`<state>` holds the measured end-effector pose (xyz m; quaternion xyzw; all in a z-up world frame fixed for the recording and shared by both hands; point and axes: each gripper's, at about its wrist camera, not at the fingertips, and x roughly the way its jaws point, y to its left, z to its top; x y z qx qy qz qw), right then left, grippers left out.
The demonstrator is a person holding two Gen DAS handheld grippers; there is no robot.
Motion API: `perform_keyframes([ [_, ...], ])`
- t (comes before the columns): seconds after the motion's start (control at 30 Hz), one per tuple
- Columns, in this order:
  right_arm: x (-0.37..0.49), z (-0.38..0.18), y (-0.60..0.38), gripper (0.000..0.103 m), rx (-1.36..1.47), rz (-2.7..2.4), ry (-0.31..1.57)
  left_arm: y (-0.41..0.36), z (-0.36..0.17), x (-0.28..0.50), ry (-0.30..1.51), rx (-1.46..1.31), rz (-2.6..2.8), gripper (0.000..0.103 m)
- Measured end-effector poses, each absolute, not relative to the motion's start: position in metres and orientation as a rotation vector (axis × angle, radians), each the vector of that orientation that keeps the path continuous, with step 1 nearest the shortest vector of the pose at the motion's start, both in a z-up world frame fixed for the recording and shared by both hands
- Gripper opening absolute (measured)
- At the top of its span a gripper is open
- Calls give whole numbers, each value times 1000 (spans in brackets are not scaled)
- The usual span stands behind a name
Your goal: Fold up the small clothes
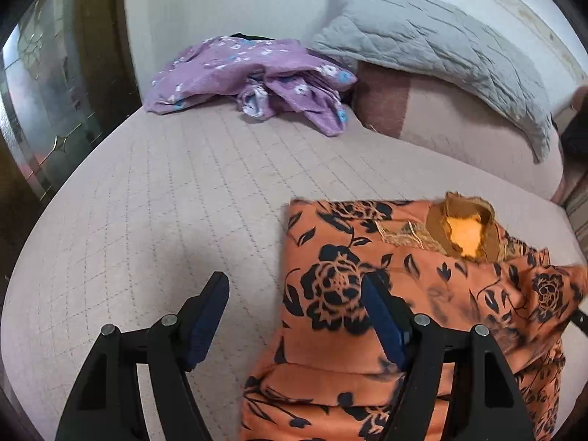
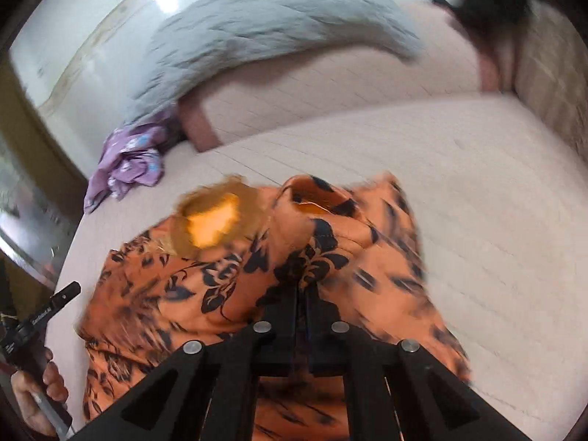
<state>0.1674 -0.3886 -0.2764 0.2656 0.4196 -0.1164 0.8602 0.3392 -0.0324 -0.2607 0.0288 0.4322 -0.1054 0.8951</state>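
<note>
With right tool (image 2: 302,294) clamped on orange dress (image 2: 235,279) and left tool (image 1: 294,286) wide open, empty, carry fold across evenly, keeping edges aligned on bed (image 1: 165,183).

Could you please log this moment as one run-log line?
left gripper: open, empty | right gripper: shut on orange floral garment | purple garment: unfolded | surface: bed

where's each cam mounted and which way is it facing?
Left wrist: on the left gripper, angled down at the bed; its open fingers straddle the orange floral garment edge.
Right wrist: on the right gripper, angled down; jaws shut on the orange floral garment; a hand at lower left.
Shared: garment, purple clothes, grey quilt.
</note>
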Motion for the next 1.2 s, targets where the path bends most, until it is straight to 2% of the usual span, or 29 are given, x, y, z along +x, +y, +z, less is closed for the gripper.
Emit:
perform_keyframes([
  [0.13,155,-310,-420,8,823,-213,992,-57,-269,330,897,162,-262,75],
  [0.2,139,-312,-443,8,989,-229,924,-69,-276,326,907,237,-260,75],
  [0.27,129,-303,-458,14,1019,-270,852,-80,-286,322,923,298,-260,75],
  [0.3,128,-297,-461,36,1010,-270,813,-83,-289,320,932,312,-267,75],
  [0.33,128,-293,-461,79,1015,-259,779,-86,-292,319,942,325,-276,75],
  [0.37,128,-291,-459,94,1022,-244,751,-89,-296,318,951,340,-283,75],
  [0.4,130,-288,-456,96,1027,-216,711,-92,-299,317,959,358,-286,75],
  [0.5,158,-285,-442,94,984,-162,701,-100,-307,313,971,405,-279,75],
  [0.57,178,-294,-435,78,916,-157,762,-103,-309,310,967,424,-278,75],
  [0.63,197,-312,-424,26,873,-160,866,-103,-309,308,958,436,-280,75],
  [0.7,203,-313,-413,14,849,-162,892,-102,-309,308,964,432,-279,75],
  [0.73,200,-297,-408,6,807,-159,841,-100,-308,309,965,422,-277,75],
  [0.83,173,-228,-398,6,647,-133,585,-97,-306,313,969,398,-260,75],
  [0.9,158,-207,-399,6,575,-179,517,-97,-306,312,967,395,-256,75],
  [0.97,149,-215,-411,6,563,-251,556,-98,-307,311,965,406,-251,75],
  [1.03,150,-242,-426,6,565,-370,684,-100,-307,308,960,418,-253,75],
  [1.17,160,-257,-429,10,708,-220,789,-105,-305,305,946,418,-260,75],
  [1.2,161,-256,-424,19,716,-199,784,-106,-305,304,943,418,-263,75],
])
